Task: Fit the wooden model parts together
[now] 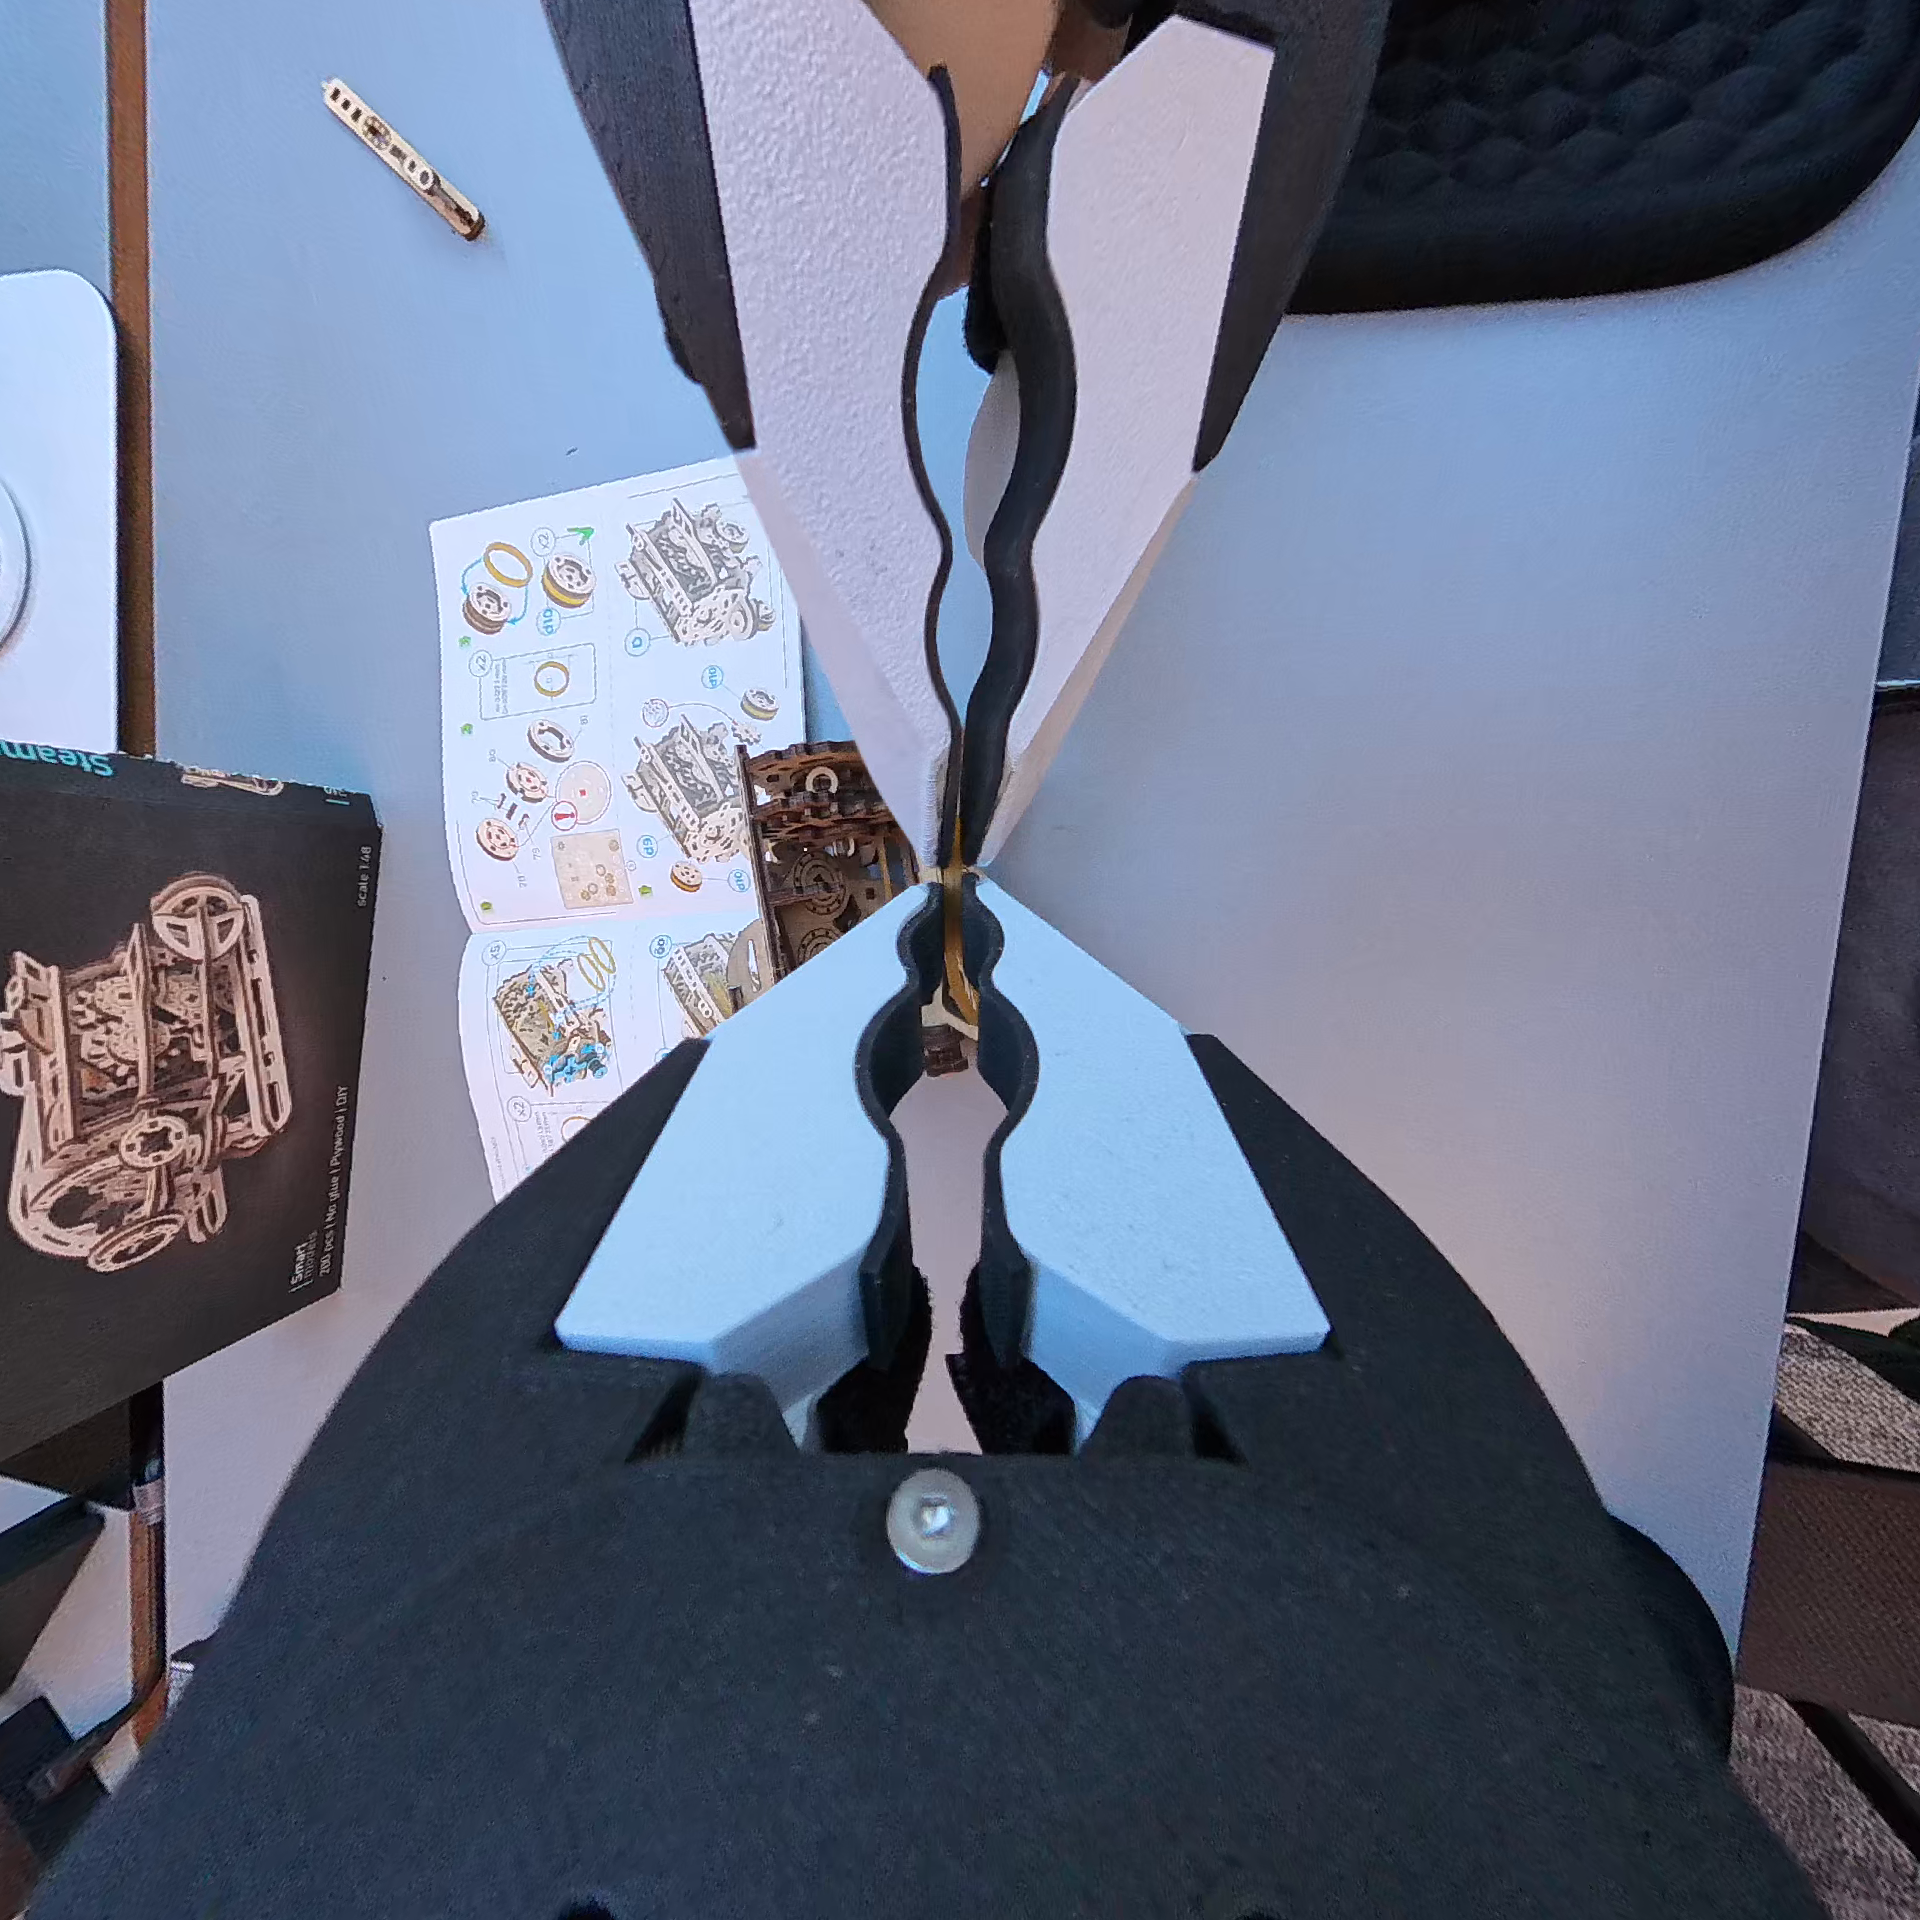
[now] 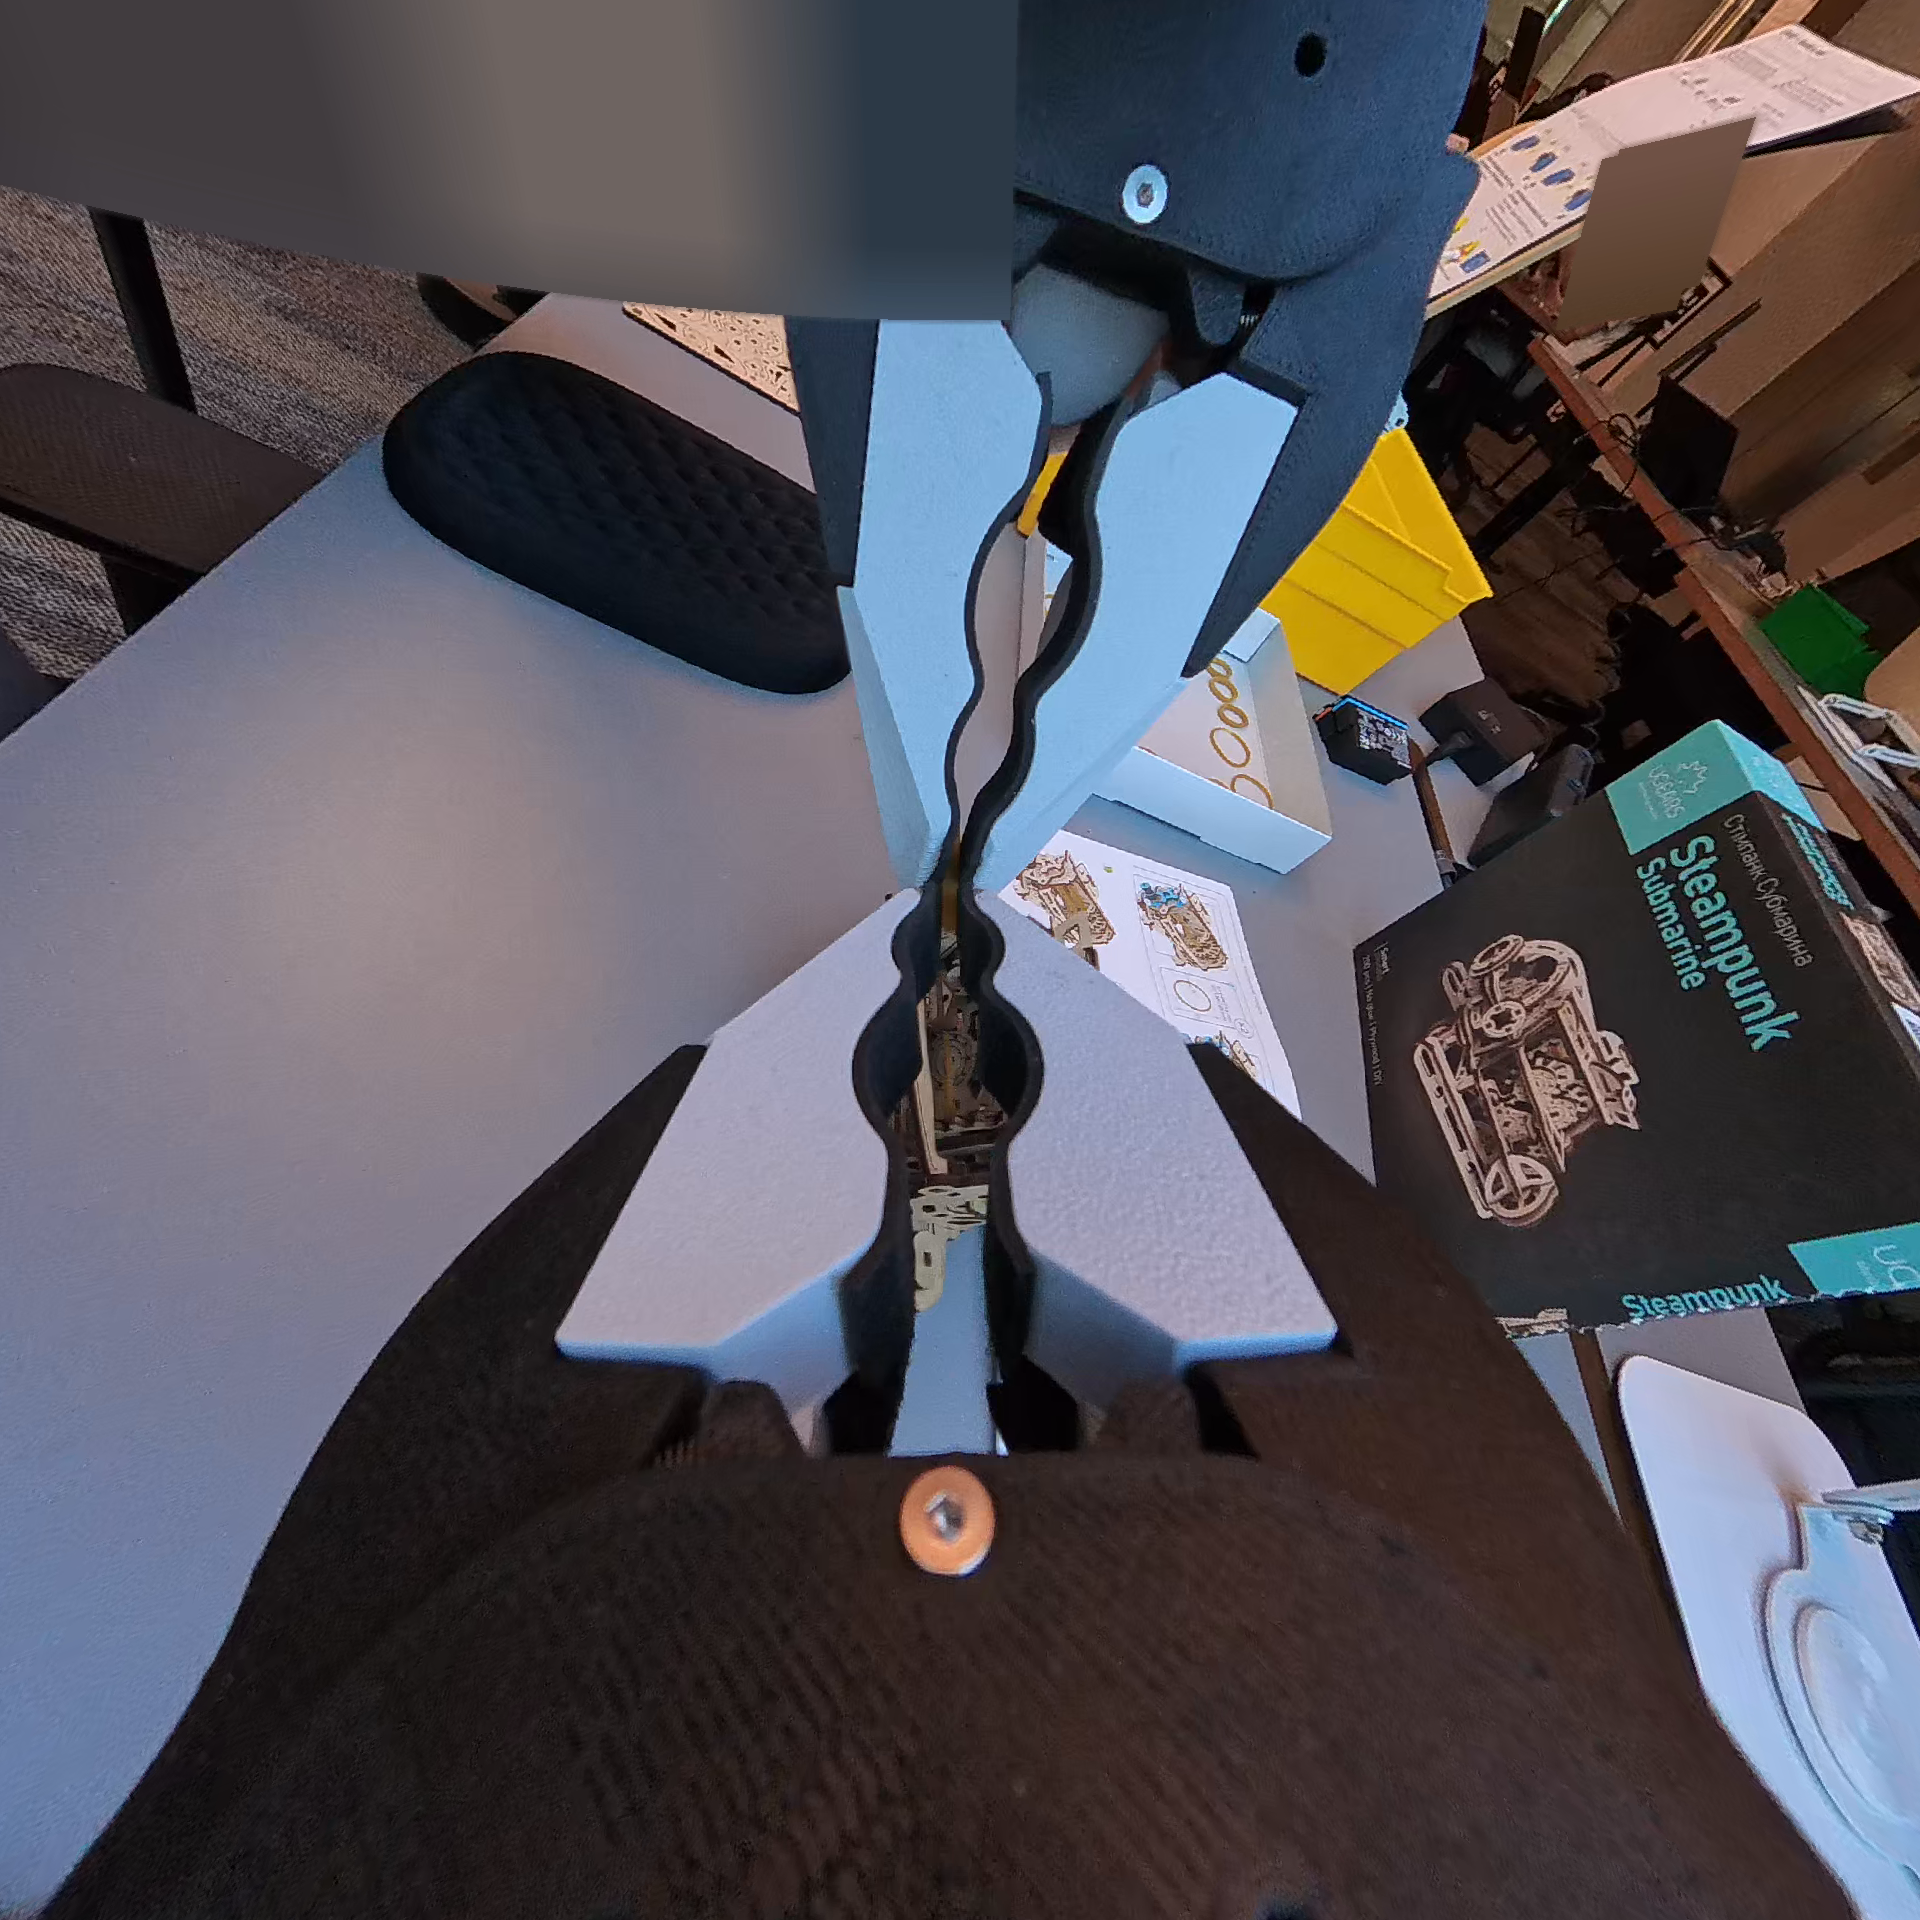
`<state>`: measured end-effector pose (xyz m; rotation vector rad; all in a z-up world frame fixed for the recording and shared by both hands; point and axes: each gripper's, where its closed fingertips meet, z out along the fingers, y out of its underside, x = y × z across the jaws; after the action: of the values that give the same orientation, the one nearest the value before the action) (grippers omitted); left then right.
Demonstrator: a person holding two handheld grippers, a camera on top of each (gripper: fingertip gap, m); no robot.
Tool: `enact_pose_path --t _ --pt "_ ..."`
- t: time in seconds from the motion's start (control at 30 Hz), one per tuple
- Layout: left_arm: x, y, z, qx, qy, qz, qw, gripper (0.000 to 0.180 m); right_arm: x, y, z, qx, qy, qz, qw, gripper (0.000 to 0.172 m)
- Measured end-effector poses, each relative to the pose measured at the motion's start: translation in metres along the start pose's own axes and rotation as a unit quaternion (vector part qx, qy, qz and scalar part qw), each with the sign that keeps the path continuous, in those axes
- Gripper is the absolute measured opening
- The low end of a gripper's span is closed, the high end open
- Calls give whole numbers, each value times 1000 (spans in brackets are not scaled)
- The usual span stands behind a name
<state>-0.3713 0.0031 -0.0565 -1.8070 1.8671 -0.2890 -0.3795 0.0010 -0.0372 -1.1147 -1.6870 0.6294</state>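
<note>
Two grippers meet tip to tip over the pale grey table (image 1: 1455, 727). The left gripper (image 1: 951, 888) is closed on a thin yellow-brown band (image 1: 954, 940), and the right gripper (image 2: 943, 914) pinches the same band (image 2: 943, 904) from the opposite side. Just under the tips stands one brown wooden gear model (image 1: 821, 852). Beyond it lies one open white instruction booklet (image 1: 582, 727), then one black kit box (image 1: 177, 1039). Only the left view shows the lone wooden strip (image 1: 403, 158); only the right view shows the yellow bins (image 2: 1382, 561) and the white tray of rings (image 2: 1236, 758).

Soft, cool daylight with a warm pinkish cast on the white table (image 1: 1455, 727); shadows are faint. Wide-angle bending curves the edges, and the near gripper bodies look slightly soft.
</note>
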Motion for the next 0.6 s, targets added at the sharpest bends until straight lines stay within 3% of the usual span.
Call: enact_pose_path --t 0.03,0.37,0.6 --pt "1 -1 0 3 1 0 1000 0 0 0 0 1 2 -1 1000 1" --pt "2 -9 -11 42 -14 -9 999 17 -1 -2 -6 11 -5 17 1000 1" --pt "2 -15 -11 48 -60 23 997 11 0 -4 -7 13 -4 16 1000 1"
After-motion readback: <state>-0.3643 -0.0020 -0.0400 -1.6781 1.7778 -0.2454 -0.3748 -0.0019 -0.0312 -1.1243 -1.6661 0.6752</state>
